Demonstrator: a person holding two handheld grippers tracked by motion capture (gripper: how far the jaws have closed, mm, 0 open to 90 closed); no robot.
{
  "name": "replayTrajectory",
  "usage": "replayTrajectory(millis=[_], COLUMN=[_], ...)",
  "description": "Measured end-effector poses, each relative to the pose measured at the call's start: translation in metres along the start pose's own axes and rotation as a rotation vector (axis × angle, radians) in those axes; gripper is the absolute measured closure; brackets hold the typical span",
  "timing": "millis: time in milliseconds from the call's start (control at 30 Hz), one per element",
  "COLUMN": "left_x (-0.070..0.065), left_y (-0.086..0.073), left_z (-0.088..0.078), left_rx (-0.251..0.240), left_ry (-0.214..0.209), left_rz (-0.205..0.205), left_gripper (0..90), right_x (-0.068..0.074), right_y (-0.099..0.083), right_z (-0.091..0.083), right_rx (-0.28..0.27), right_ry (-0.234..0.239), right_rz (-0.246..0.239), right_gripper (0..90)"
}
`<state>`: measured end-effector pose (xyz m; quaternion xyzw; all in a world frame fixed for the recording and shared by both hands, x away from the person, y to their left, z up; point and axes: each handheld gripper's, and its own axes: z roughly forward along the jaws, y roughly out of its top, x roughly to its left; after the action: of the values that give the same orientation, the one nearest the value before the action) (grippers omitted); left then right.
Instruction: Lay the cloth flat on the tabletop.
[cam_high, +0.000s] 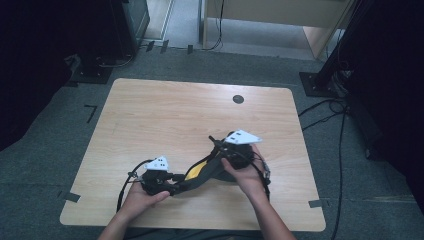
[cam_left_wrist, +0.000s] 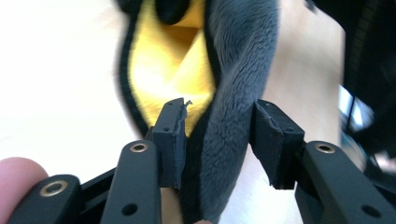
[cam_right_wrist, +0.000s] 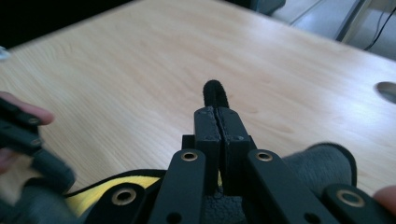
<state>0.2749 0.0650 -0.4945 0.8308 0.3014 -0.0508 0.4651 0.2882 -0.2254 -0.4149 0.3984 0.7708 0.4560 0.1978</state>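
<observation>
A: What is the person holding over the table (cam_high: 150, 115)?

B: A grey, fleecy piece of fabric (cam_high: 200, 175) with a yellow lining and black edging. It is stretching between the two grippers, near the front edge of the table.

A: Is the right gripper (cam_right_wrist: 218, 112) gripping it?

B: Yes, its jaws are pressing together on a black edge of the fabric, which is poking out just past the tips.

A: And the left gripper (cam_left_wrist: 219, 130)?

B: Its jaws are standing partly apart. The fabric is running between them, lying against one pad (cam_left_wrist: 175, 135), while the other pad is sitting just clear of it.
</observation>
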Motion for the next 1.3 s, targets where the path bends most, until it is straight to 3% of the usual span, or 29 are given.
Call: replayTrajectory(millis=[67,100,167,300,400,533,633,700,867,900,933,967,1033,1067,1133,1233,1300], left_x=[0.003,0.004,0.005,0.003,-0.001,-0.005,-0.012,-0.016,-0.03,-0.033,-0.036,-0.04,-0.046,-0.047,-0.044,-0.033,-0.021], left_y=[0.001,0.001,0.002,0.003,0.006,0.011,0.018,0.022,0.026,0.026,0.025,0.025,0.025,0.026,0.025,0.026,0.029], left_z=[0.0,0.0,0.0,0.002,0.008,0.021,0.037,0.047,0.072,0.077,0.082,0.085,0.088,0.088,0.086,0.077,0.068], left_rx=[-0.038,-0.05,-0.064,-0.067,-0.059,-0.053,-0.026,-0.011,0.082,0.102,0.124,0.119,0.14,0.146,0.146,0.147,0.128], left_ry=[0.026,0.033,0.052,0.034,0.044,0.045,0.105,0.119,0.187,0.206,0.231,0.254,0.314,0.318,0.303,0.353,0.401], left_rz=[-0.046,-0.06,-0.074,-0.056,-0.037,-0.054,-0.061,-0.066,-0.009,0.01,0.029,0.059,0.117,0.13,0.121,0.124,0.096], left_gripper=[53.8,53.8,53.9,54.8,54.5,50.4,46.9,45.7,45.1,48.1,48.1,52.2,67.0,74.3,84.0,88.0,88.2], right_x=[-0.014,-0.014,-0.02,-0.029,-0.032,-0.035,-0.039,-0.043,-0.06,-0.069,-0.069,-0.074,-0.084,-0.088,-0.098,-0.113,-0.117], right_y=[-0.002,-0.002,-0.001,0.006,0.008,0.008,0.006,0.005,0.0,-0.002,-0.002,-0.004,-0.007,-0.01,-0.015,-0.027,-0.03], right_z=[-0.027,-0.027,-0.045,-0.08,-0.092,-0.096,-0.095,-0.094,-0.096,-0.097,-0.097,-0.097,-0.099,-0.099,-0.101,-0.104,-0.104], right_rx=[-0.056,-0.056,-0.084,-0.144,-0.156,-0.16,-0.154,-0.147,-0.161,-0.167,-0.167,-0.17,-0.179,-0.182,-0.194,-0.186,-0.185], right_ry=[0.005,0.005,-0.001,-0.009,-0.016,-0.037,-0.065,-0.098,-0.149,-0.177,-0.177,-0.192,-0.221,-0.238,-0.264,-0.325,-0.341], right_rz=[0.041,0.041,0.051,0.068,0.056,0.059,0.066,0.064,0.11,0.13,0.13,0.141,0.173,0.193,0.227,0.269,0.272], right_gripper=[88.7,88.7,88.7,88.6,88.7,88.6,88.6,88.6,88.6,88.5,88.5,88.5,88.4,88.5,88.5,88.5,88.5])
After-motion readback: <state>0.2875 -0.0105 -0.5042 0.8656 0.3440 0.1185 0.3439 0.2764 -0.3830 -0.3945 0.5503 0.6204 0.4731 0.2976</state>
